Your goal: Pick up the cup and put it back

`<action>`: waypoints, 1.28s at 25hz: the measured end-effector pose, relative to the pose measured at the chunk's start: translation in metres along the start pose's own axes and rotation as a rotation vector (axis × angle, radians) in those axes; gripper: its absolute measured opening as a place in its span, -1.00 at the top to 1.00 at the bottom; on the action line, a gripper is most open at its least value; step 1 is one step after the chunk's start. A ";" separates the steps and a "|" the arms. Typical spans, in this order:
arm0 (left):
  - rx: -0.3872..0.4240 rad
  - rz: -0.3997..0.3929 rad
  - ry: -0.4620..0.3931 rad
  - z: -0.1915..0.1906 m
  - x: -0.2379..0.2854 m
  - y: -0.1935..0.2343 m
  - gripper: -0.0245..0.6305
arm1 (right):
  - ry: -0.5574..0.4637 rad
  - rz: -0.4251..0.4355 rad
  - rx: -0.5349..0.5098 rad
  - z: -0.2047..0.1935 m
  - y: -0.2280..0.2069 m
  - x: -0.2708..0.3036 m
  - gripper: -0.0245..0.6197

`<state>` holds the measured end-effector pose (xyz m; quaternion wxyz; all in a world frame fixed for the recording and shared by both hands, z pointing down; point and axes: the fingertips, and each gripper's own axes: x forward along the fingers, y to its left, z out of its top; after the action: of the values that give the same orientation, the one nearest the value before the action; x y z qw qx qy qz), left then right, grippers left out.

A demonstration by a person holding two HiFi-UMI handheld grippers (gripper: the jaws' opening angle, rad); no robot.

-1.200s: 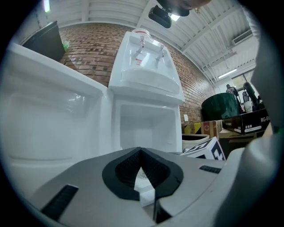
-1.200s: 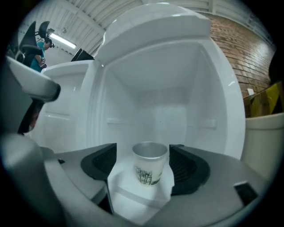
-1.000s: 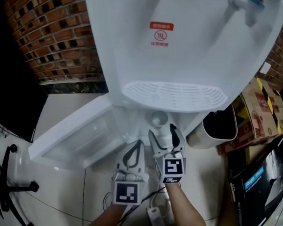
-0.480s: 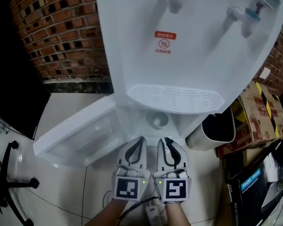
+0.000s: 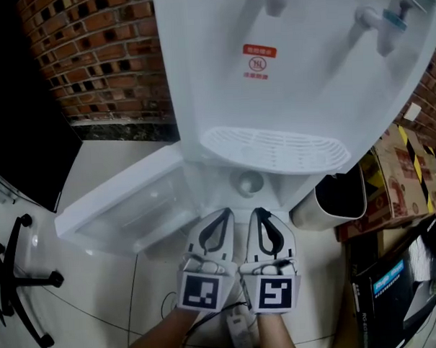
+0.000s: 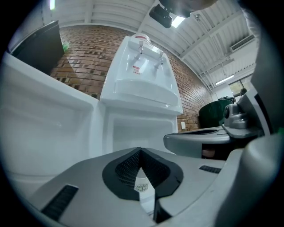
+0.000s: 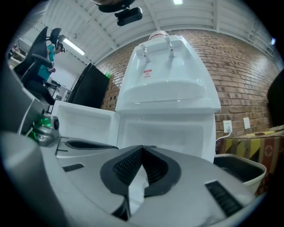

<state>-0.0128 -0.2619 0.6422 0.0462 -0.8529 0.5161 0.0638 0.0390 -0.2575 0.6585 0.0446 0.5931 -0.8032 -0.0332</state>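
Cup (image 5: 247, 181), frame centre: likely light, thin, crushable; pinch rim gently. Left gripper (image 5: 225, 213) closed, empty; right gripper (image 5: 257, 212) has just closed, empty.

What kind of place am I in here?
Probably a workshop or office corner: a water dispenser against a brick wall, with cardboard boxes and a bin beside it.

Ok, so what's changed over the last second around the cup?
The right claw drew back from the cup and its jaws have just been closing, with nothing between them; it now sits beside the left claw. The cup stayed in the dispenser cabinet, the door stayed open, and the left claw stayed shut.
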 end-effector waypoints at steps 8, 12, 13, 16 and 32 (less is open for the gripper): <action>0.104 -0.079 0.048 0.084 0.007 -0.018 0.93 | 0.018 -0.022 0.018 0.077 -0.010 -0.025 0.91; 0.123 -0.081 0.065 0.157 0.008 -0.021 0.93 | 0.019 -0.029 0.045 0.146 -0.014 -0.038 0.91; 0.120 -0.073 0.066 0.177 0.008 -0.022 0.94 | 0.017 -0.023 0.047 0.166 -0.014 -0.040 0.91; 0.105 -0.036 0.056 0.238 0.007 -0.019 0.93 | -0.001 -0.001 0.053 0.229 -0.013 -0.047 0.91; 0.187 -0.055 0.127 0.500 -0.004 -0.037 0.93 | 0.049 0.032 0.116 0.473 -0.015 -0.110 0.91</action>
<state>-0.0122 -0.1688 0.1499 0.0945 -0.8609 0.4983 -0.0402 0.0332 -0.1566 0.1829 0.0302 0.5825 -0.8118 0.0288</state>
